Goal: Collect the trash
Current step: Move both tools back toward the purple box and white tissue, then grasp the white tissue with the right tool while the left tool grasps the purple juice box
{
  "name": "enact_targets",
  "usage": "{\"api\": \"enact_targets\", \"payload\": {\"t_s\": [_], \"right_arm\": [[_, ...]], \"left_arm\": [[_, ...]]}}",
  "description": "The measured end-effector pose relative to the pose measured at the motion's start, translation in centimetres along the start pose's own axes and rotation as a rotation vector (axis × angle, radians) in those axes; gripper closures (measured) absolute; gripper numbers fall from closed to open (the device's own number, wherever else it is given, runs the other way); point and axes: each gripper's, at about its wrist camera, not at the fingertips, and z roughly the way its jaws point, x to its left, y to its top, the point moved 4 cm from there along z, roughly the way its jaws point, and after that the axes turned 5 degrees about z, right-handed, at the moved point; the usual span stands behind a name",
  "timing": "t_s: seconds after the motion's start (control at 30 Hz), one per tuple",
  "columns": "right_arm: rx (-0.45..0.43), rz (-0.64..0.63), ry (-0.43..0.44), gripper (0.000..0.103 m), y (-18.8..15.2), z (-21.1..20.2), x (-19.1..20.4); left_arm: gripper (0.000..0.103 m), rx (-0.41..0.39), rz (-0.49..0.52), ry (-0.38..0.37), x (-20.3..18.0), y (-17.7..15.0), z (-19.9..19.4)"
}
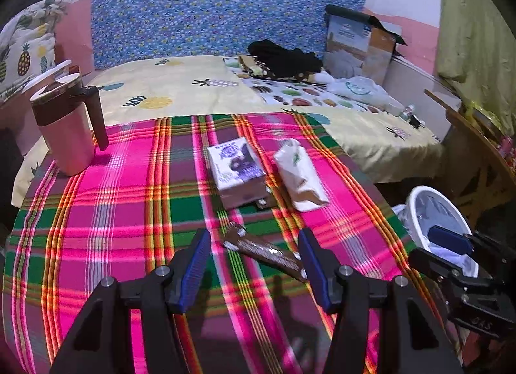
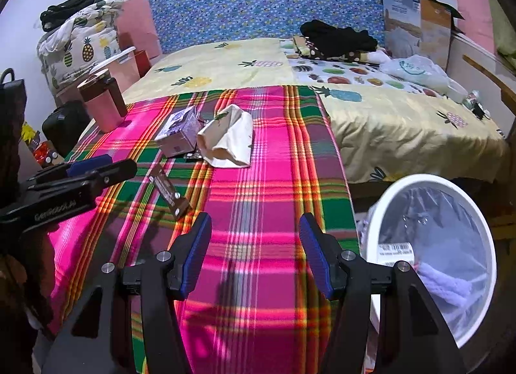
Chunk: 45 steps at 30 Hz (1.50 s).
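we see the left hand-held gripper (image 1: 254,248) with its blue pads spread wide and nothing between them but air; the brown snack wrapper (image 1: 264,253) lies on the plaid blanket (image 1: 129,212) just ahead of it, inside the span of the two fingers. the wrapper's long axis runs obliquely, from upper left near the left pad to lower right, where its end sits close beside the right pad. we judge that a small turn of the wrist, to bring the pads across the wrapper's narrow width, would serve the grasp better than closing along its length.

the right hand-held gripper (image 2: 254,245) is likewise wide open and empty; from its view the same wrapper (image 2: 169,193) lies ahead and to the left, so the left hand is the nearer one. further up the blanket stand a purple-printed carton (image 1: 233,169) and a crumpled white paper bag (image 1: 300,174), side by side and apparently touching, well apart from either hand.

the white lined bin (image 2: 432,254) stands off the right edge of the bed, beside the right hand-held gripper. the blanket between wrapper and bin is bare, so we expect an unobstructed carry to the right. the pink lidded mug (image 1: 69,125) at far left is out of the way.
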Motion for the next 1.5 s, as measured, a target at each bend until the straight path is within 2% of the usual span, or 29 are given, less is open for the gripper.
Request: {"api": "enact_targets", "payload": {"t_s": [0.13,0.27,0.5,0.67,0.7,0.73,0.93,1.17,1.5], "right_arm": [[-0.006,0.003,0.0,0.045,0.7,0.5,-0.2],[-0.005,0.009,-0.007,0.045,1.2,1.1,-0.4],[-0.001,0.009,-0.008,0.045,1.7,2.0,-0.5],[-0.002,0.006,0.0,0.045,2.1,2.4,-0.1],[-0.002,0.006,0.002,0.045,2.3,2.5,-0.2],[-0.002,0.006,0.004,0.045,2.3,2.6,-0.1],[0.002,0.009,0.021,0.045,2.9,3.2,0.4],[-0.001,0.006,0.062,0.045,4.1,4.2,1.9],[0.011,-0.017,0.09,0.056,5.1,6.9,4.3]], "left_arm": [[0.045,0.02,-0.045,-0.014,1.1,1.1,2.0],[0.036,0.023,-0.096,-0.026,2.0,2.4,4.0],[0.035,0.038,-0.128,-0.01,2.2,4.4,7.4],[0.035,0.084,-0.165,-0.017,2.6,4.5,9.6],[0.039,0.094,-0.182,-0.029,2.8,4.5,9.9],[0.048,0.092,-0.189,-0.033,2.8,4.3,9.9],[0.049,0.036,-0.178,-0.003,3.4,4.2,7.8],[0.049,0.028,-0.167,0.056,5.0,2.9,5.8],[0.049,0.006,-0.165,0.086,7.1,2.1,4.4]]}}
